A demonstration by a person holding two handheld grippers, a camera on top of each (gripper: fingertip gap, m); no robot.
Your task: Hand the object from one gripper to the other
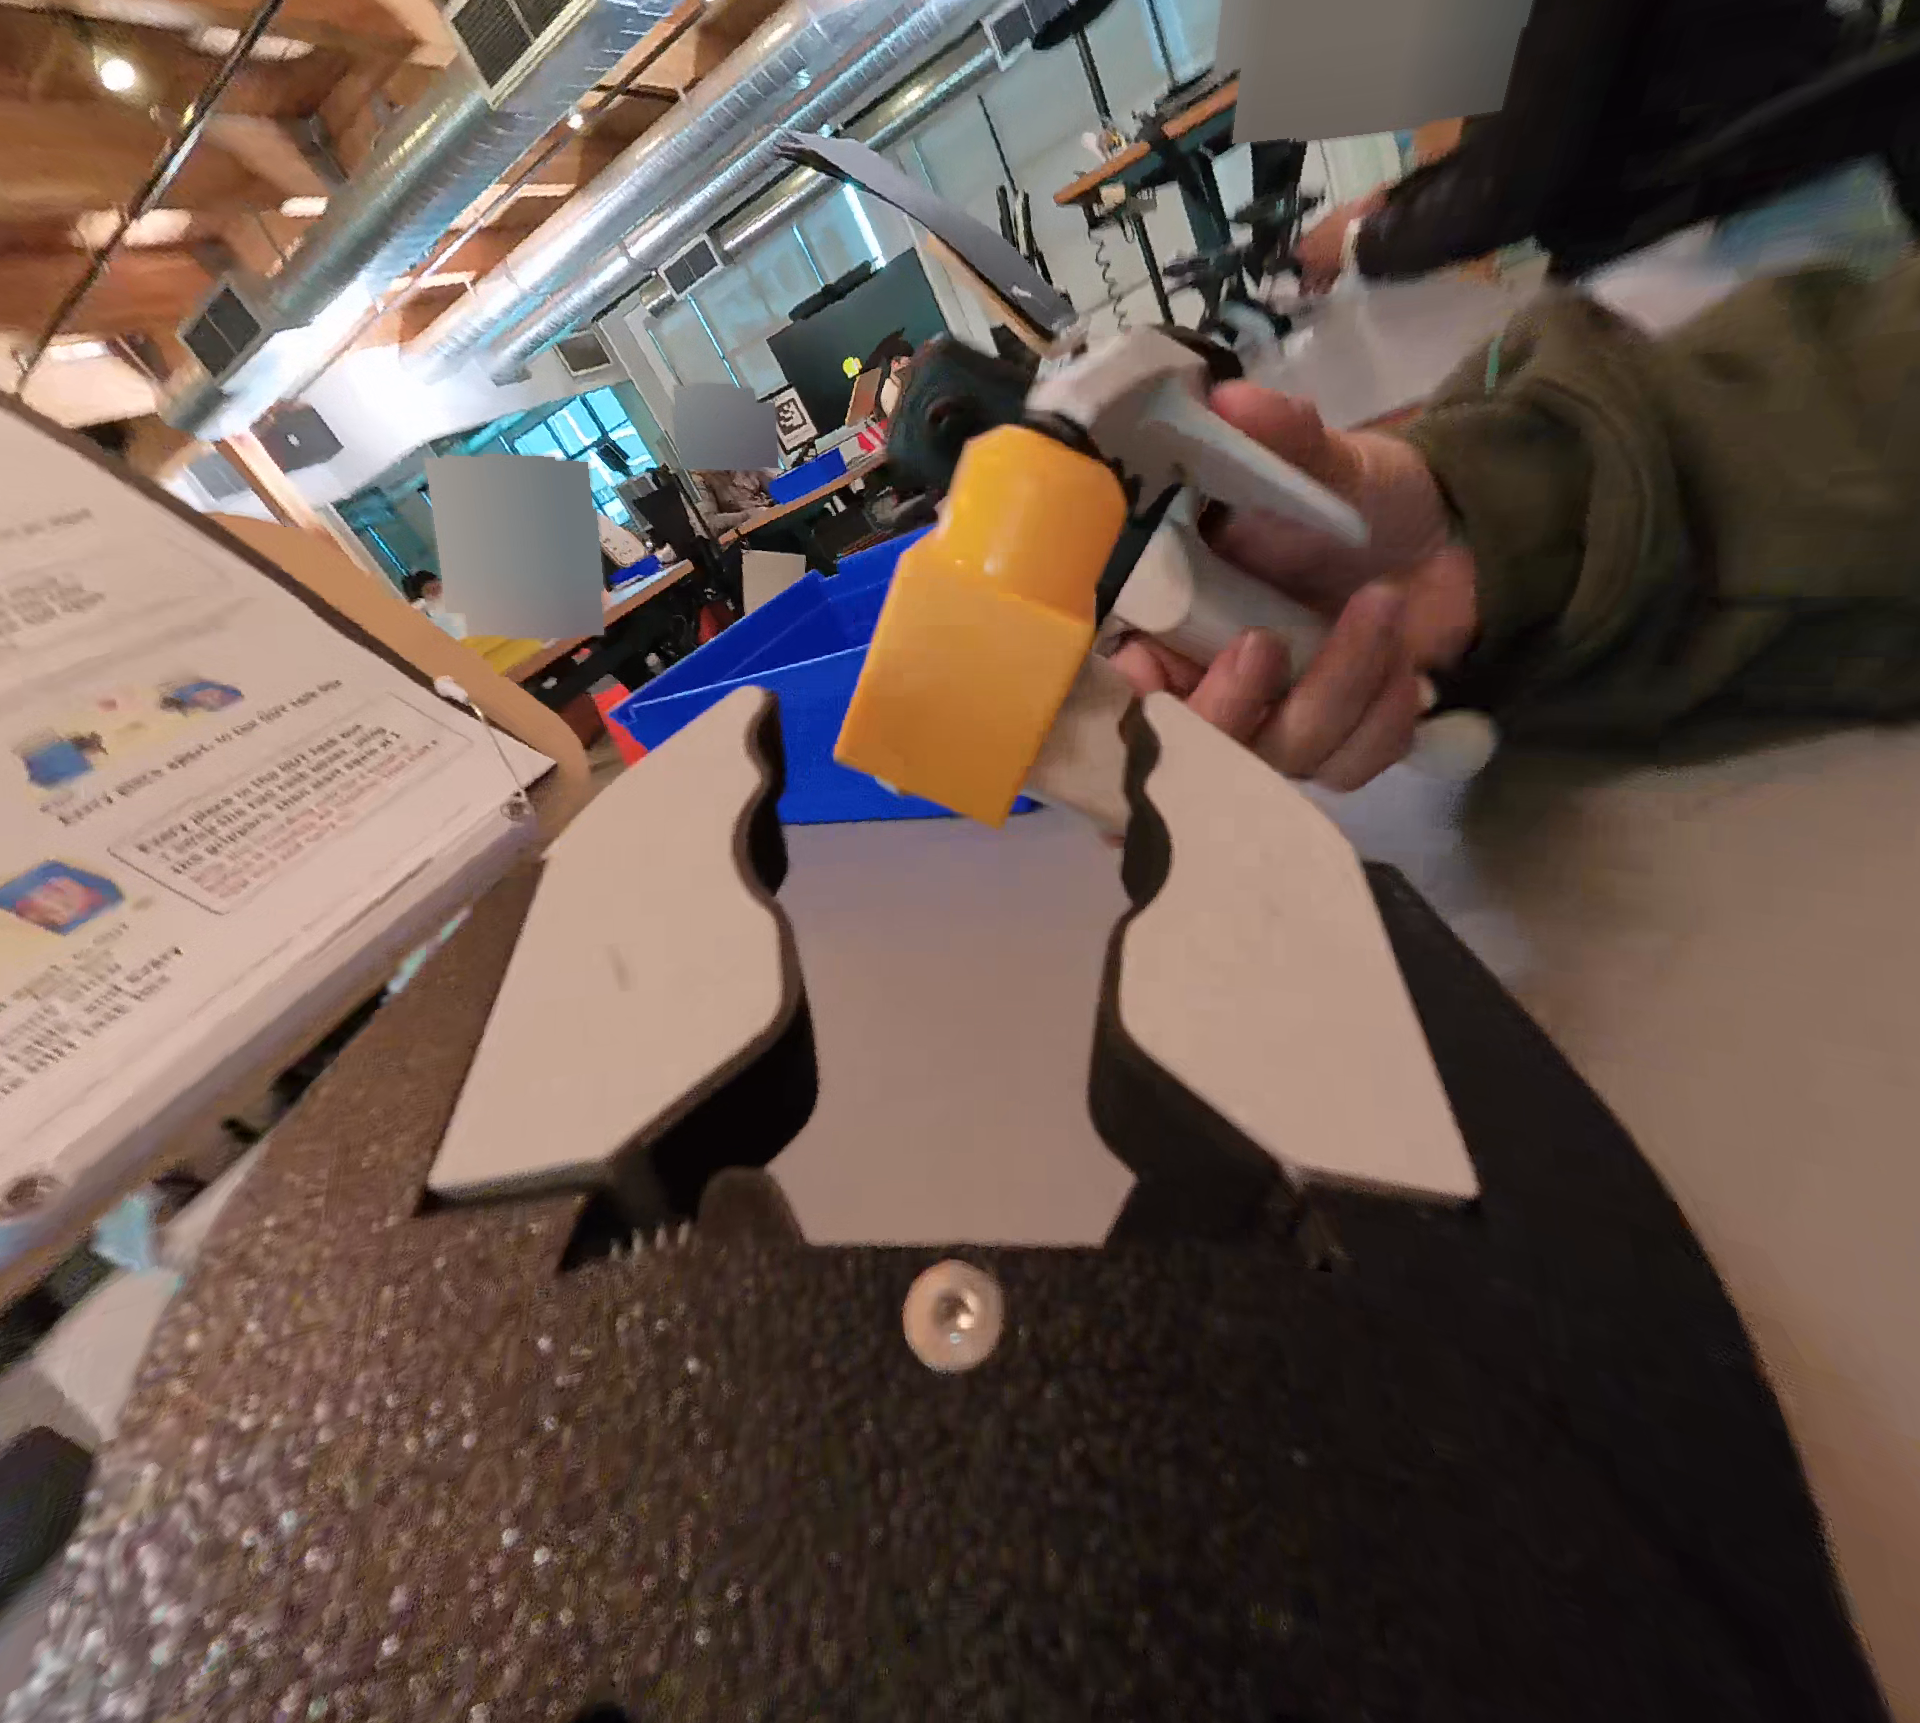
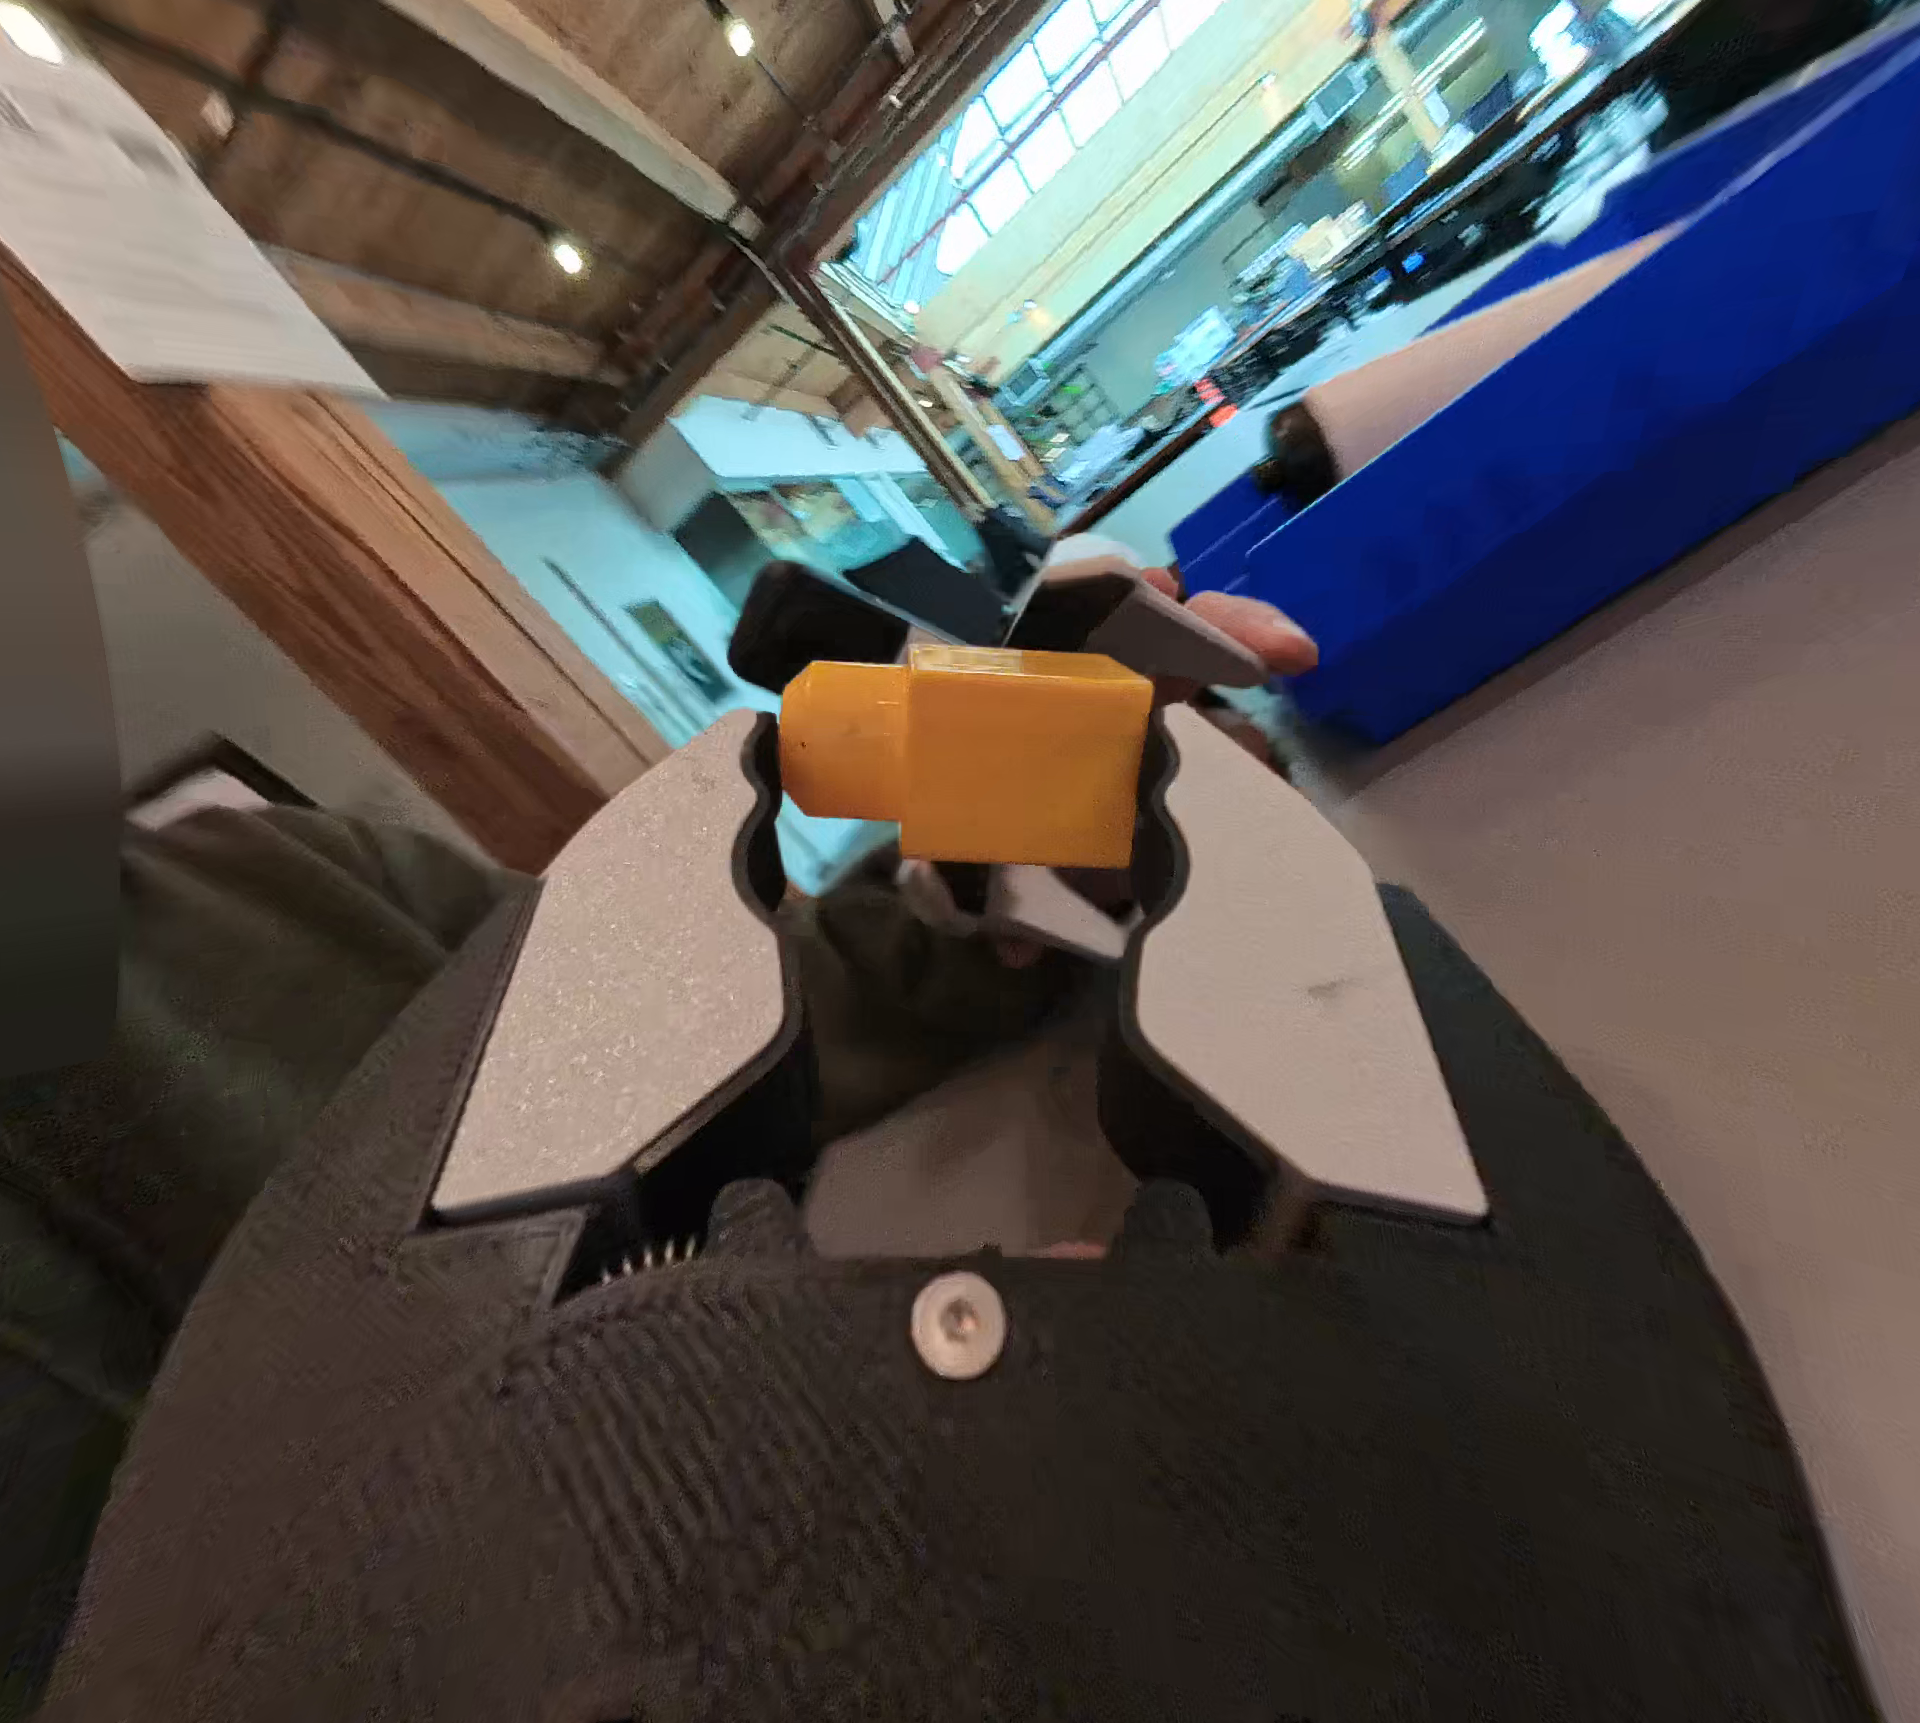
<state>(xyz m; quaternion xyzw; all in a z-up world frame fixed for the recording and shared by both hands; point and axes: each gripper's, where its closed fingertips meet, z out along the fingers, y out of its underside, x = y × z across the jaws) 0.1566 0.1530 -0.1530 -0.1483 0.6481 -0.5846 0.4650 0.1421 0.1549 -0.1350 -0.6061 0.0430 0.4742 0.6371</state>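
I was mid-handover: my right gripper [image 2: 961, 790] pinched the orange block [image 2: 977, 764] in the air, my left gripper [image 1: 951, 780] was spread beside it and next needed to close on it.

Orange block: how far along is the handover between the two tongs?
Done: the orange block is clamped in the right tongs, up off the table. In hand: the left tongs are open and empty, tips close to the block's end. Left: shut them on the block, then open the right tongs.
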